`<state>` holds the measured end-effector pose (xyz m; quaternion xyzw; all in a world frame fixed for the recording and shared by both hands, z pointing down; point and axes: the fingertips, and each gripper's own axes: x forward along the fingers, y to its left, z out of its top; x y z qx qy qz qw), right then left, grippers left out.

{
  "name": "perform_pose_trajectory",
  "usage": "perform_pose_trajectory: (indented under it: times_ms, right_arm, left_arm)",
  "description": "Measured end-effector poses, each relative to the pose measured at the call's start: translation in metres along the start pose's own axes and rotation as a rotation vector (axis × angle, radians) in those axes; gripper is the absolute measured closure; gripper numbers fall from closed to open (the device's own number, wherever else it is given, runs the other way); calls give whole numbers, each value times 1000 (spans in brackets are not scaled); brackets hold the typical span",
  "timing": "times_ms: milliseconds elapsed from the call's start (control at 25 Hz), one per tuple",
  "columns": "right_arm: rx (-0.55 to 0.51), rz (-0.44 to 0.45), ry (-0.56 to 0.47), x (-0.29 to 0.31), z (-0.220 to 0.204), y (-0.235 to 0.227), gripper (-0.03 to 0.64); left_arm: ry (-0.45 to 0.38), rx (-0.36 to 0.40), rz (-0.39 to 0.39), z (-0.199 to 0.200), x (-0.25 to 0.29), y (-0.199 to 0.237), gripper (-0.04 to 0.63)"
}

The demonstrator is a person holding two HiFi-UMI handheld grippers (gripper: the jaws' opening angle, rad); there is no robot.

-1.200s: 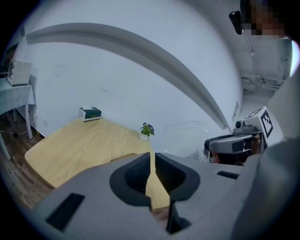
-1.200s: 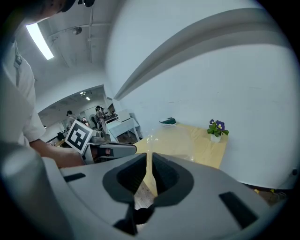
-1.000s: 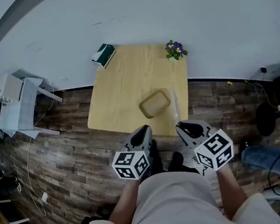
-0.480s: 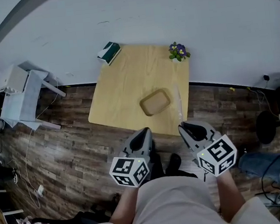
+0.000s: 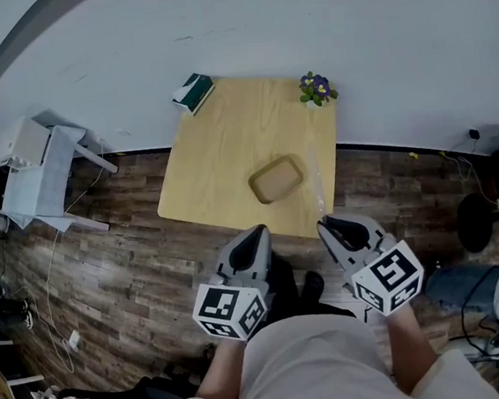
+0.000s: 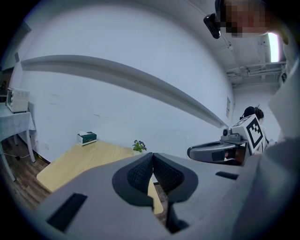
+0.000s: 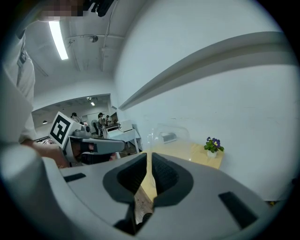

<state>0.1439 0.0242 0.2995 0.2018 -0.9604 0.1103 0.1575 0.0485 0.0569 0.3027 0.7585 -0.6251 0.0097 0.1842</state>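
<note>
In the head view your left gripper (image 5: 256, 232) and right gripper (image 5: 325, 224) hang side by side in the lower middle, both short of the near edge of the table (image 5: 219, 162). On it a tan tray (image 5: 276, 179) lies near the middle, a clear lid (image 5: 318, 182) stands at the right edge, a green box (image 5: 192, 93) sits at the far left corner and a plant (image 5: 314, 88) at the far right. The box's label is too small to read, and the cubes carry only square codes. Since half a second ago little has shifted here. In the left gripper view your left gripper (image 6: 152, 157) is closed on nothing. The table (image 6: 79, 159) sits lower and smaller than 1.2 s ago, and the right gripper (image 6: 199, 151) is higher at the right. In the right gripper view your right gripper (image 7: 149, 157) is likewise closed and empty, and the lid (image 7: 165, 133) stands just beyond its tips.
</note>
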Motion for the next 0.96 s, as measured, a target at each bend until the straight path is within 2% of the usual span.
perform_pose_trajectory:
  times_ms: [440, 960]
  right_arm:
    - [-14, -12, -25, -6, 4, 6, 578]
    - [-43, -22, -12, -8, 4, 8, 578]
  left_arm:
    - [-15, 26, 8, 5, -6, -4, 591]
    - [-17, 10, 17, 1, -11, -4, 591]
